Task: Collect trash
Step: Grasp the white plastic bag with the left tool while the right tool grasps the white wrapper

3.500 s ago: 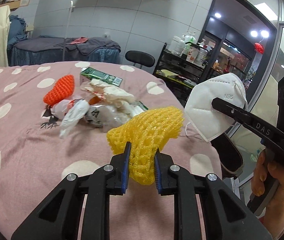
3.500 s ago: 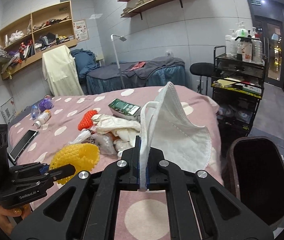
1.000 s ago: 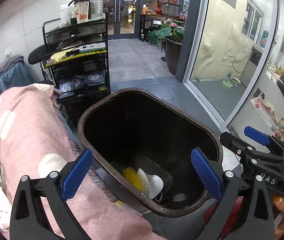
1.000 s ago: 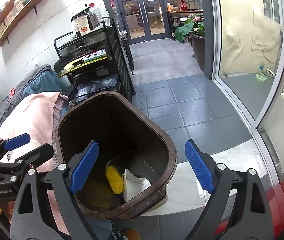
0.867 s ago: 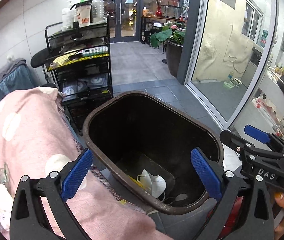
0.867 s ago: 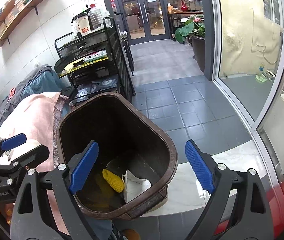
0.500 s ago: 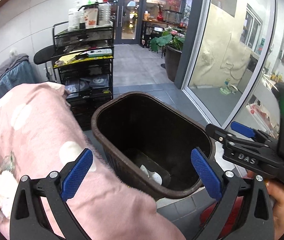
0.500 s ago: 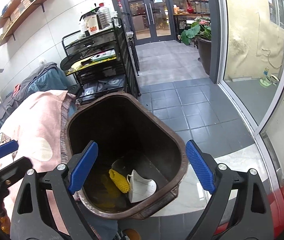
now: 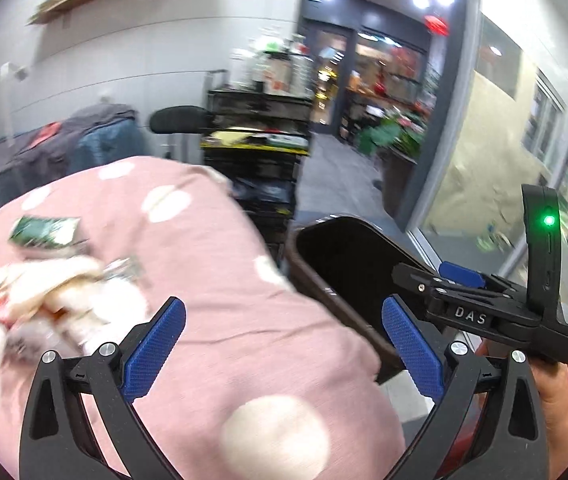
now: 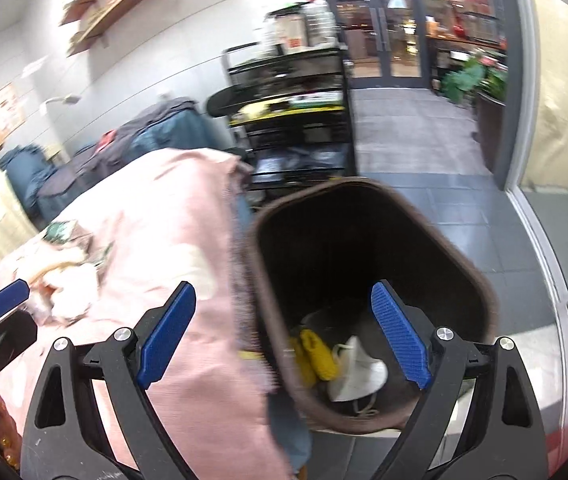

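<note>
Both grippers are spread wide and hold nothing: the left gripper (image 9: 282, 338) over the pink polka-dot cloth (image 9: 220, 248), the right gripper (image 10: 284, 334) above the brown trash bin (image 10: 483, 292) beside the cloth's right edge. A heap of trash (image 9: 48, 296) lies near the cloth's left edge, while a yellow foam net (image 10: 317, 354) and white mask (image 10: 359, 376) sit in the bin's bottom. Behind stand a black shelf cart (image 10: 295, 120) and glass doors (image 10: 383, 28), on a grey tiled floor (image 10: 415, 140).

The left tongs (image 9: 283, 347) and right tongs (image 10: 284, 335) showed matt black plastic arms with ribbed blue pads (image 10: 400, 335) and shiny metal screws. The desk (image 9: 220, 264) wore soft pink cloth with pale dots, matt and slightly fuzzy at its frayed edge. The brown bin (image 10: 479, 292) looked dull and rough-walled, holding a yellow foam net (image 10: 317, 354) and a white fabric mask (image 10: 359, 372).
</note>
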Motion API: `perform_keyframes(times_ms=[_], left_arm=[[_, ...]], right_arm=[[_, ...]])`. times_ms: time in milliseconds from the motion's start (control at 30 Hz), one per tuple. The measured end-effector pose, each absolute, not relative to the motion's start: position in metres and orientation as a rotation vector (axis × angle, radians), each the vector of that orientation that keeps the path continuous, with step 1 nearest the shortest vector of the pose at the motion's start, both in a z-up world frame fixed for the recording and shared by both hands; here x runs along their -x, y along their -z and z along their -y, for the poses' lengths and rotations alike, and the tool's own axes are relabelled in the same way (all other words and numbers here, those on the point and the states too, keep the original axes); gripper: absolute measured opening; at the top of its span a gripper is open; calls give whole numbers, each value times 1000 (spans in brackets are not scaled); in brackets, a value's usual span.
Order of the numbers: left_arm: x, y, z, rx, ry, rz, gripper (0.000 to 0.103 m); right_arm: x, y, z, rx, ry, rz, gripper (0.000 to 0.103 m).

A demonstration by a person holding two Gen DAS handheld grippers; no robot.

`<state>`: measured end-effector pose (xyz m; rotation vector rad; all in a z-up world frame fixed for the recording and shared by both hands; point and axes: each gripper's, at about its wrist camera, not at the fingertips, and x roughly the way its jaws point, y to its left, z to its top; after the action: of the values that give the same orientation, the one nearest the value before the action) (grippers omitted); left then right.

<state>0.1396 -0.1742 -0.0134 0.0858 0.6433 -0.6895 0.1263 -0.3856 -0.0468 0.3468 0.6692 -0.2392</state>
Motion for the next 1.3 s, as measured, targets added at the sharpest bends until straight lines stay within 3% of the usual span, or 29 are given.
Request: perform_keyframes(times_ms=[600,900,1067,1133,1200,1300], left_arm=[[-151,28,-3,162,302,-619,96],[-183,45,-31,148,245,-696,84],[-201,53,-30,95,252,-727,66],[-208,55,-30,98,262,-735,58],[-212,57,-30,109,276,-746,39],[-211,58,-28,118,284,-756,26]], right_arm=[[-187,35,258,-258,-161,-746,89],[-227,51,186,-64,-343,-882,88],[-247,61,157,57,-374,-953,82],[-255,64,148,107,-365,-973,75],[-261,67,141,149,-371,-986,74],[-272,74,133,189,-364,-1010,64]])
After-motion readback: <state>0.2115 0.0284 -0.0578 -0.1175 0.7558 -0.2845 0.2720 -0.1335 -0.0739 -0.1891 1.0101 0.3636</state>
